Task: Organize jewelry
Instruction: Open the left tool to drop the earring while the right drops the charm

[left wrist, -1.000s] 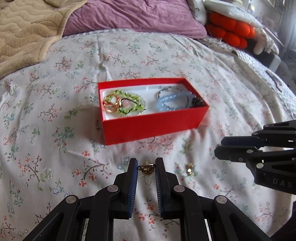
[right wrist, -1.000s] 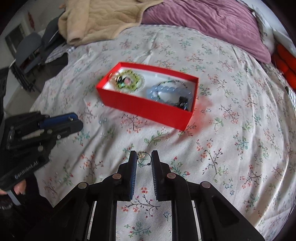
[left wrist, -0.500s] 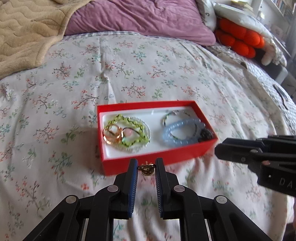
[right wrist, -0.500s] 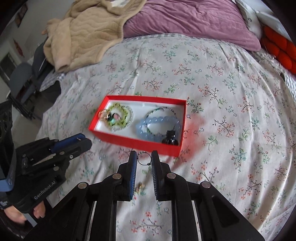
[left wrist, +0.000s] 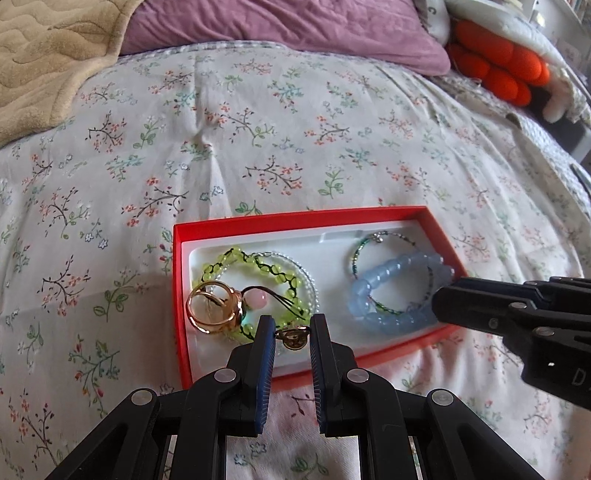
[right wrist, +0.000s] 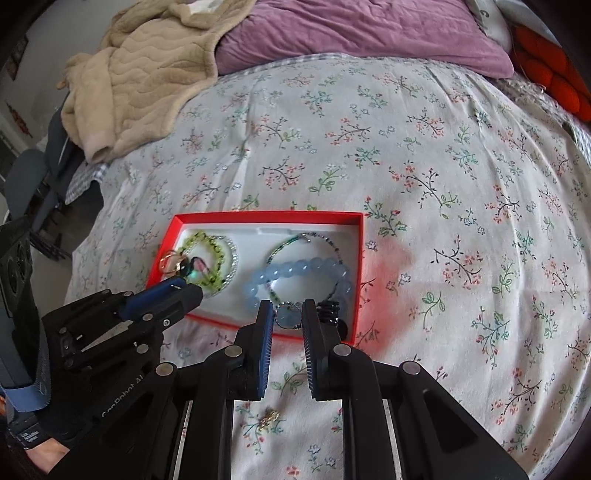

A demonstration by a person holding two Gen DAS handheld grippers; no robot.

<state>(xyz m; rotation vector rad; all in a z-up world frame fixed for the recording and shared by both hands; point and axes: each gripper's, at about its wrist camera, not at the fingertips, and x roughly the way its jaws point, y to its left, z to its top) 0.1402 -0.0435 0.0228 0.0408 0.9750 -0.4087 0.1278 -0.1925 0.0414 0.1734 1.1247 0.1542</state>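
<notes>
A red jewelry box (left wrist: 306,218) (right wrist: 266,216) lies on the floral bedspread. It holds a green beaded bracelet (left wrist: 258,266), gold rings (left wrist: 210,310), a blue beaded bracelet (left wrist: 388,284) (right wrist: 295,269) and a thin beaded bangle. My left gripper (left wrist: 291,338) is shut on a small gold ring (left wrist: 291,336) over the box's near left part. My right gripper (right wrist: 288,317) is shut on a thin silver ring (right wrist: 288,318) over the box's near right part. A small gold earring (right wrist: 269,416) lies on the bedspread below the right gripper.
A beige blanket (right wrist: 140,74) and a purple pillow (right wrist: 351,29) lie at the head of the bed. Orange cushions (left wrist: 498,66) sit at the far right. A chair (right wrist: 29,177) stands beside the bed on the left.
Both grippers have moved forward from above the bedspread to over the red box, each still holding its ring. One small gold piece stays behind on the bedspread.
</notes>
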